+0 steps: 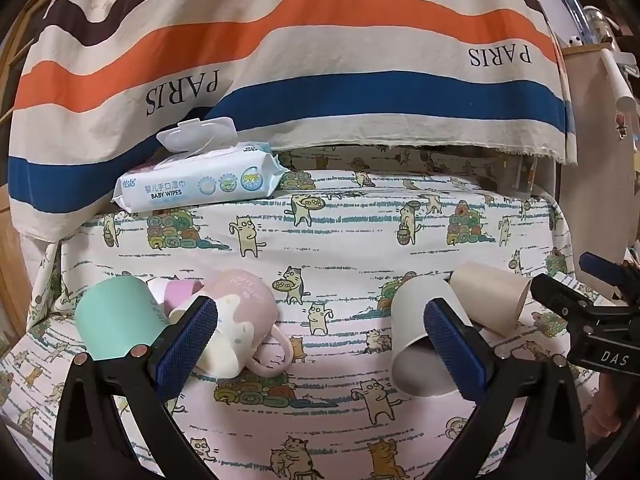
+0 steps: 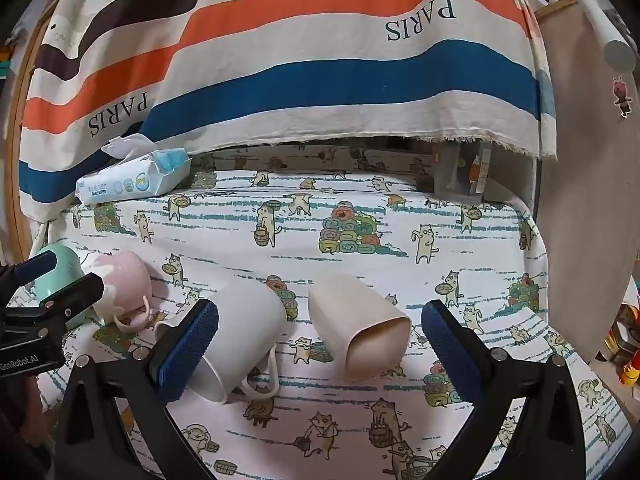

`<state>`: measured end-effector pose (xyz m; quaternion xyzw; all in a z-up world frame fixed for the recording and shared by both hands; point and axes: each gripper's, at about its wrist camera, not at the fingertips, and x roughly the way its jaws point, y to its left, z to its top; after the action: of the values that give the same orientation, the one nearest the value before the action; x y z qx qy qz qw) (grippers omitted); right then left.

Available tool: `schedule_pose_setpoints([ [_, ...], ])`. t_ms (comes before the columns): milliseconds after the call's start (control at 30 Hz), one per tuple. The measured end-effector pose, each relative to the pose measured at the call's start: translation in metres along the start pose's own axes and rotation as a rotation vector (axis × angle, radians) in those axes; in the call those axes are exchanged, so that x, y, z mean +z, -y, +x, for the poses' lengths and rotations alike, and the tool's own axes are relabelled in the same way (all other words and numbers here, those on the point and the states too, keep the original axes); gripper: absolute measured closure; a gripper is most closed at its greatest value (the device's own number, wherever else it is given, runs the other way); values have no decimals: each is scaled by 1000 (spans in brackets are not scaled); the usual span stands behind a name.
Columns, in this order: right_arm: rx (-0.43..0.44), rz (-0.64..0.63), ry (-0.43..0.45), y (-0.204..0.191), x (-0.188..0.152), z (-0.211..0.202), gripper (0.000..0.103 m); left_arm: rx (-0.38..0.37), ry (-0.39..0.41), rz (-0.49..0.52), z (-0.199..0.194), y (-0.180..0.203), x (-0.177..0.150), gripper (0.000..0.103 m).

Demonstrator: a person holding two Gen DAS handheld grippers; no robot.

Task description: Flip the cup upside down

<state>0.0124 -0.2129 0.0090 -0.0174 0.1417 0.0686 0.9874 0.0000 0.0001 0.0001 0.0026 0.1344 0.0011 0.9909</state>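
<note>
Several cups lie on their sides on the cat-print cloth. In the left wrist view a teal cup (image 1: 114, 322) and a pink mug (image 1: 244, 316) lie at left, a white mug (image 1: 424, 340) and a beige cup (image 1: 494, 296) at right. My left gripper (image 1: 320, 344) is open and empty, above the cloth between the pink mug and the white mug. In the right wrist view my right gripper (image 2: 320, 346) is open and empty, with the white mug (image 2: 240, 332) and the beige cup (image 2: 360, 332) between its fingers. The pink mug (image 2: 124, 280) and teal cup (image 2: 60, 276) lie far left.
A pack of baby wipes (image 1: 200, 178) with its lid open rests at the back left, also in the right wrist view (image 2: 132, 178). A striped PARIS cloth (image 1: 320, 60) hangs behind. A clear box (image 2: 460, 176) stands at the back right. The other gripper (image 2: 44, 312) shows at left.
</note>
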Motion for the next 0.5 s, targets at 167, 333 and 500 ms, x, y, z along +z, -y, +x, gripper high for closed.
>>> schedule_pose_setpoints([
  [167, 0, -3, 1, 0, 0, 0, 1, 21, -13, 21, 4, 3, 0, 0],
  [333, 3, -1, 0, -1, 0, -1, 1, 23, -21, 0, 9, -3, -2, 0],
  [500, 2, -2, 3, -2, 0, -1, 1, 21, -18, -8, 9, -5, 1, 0],
])
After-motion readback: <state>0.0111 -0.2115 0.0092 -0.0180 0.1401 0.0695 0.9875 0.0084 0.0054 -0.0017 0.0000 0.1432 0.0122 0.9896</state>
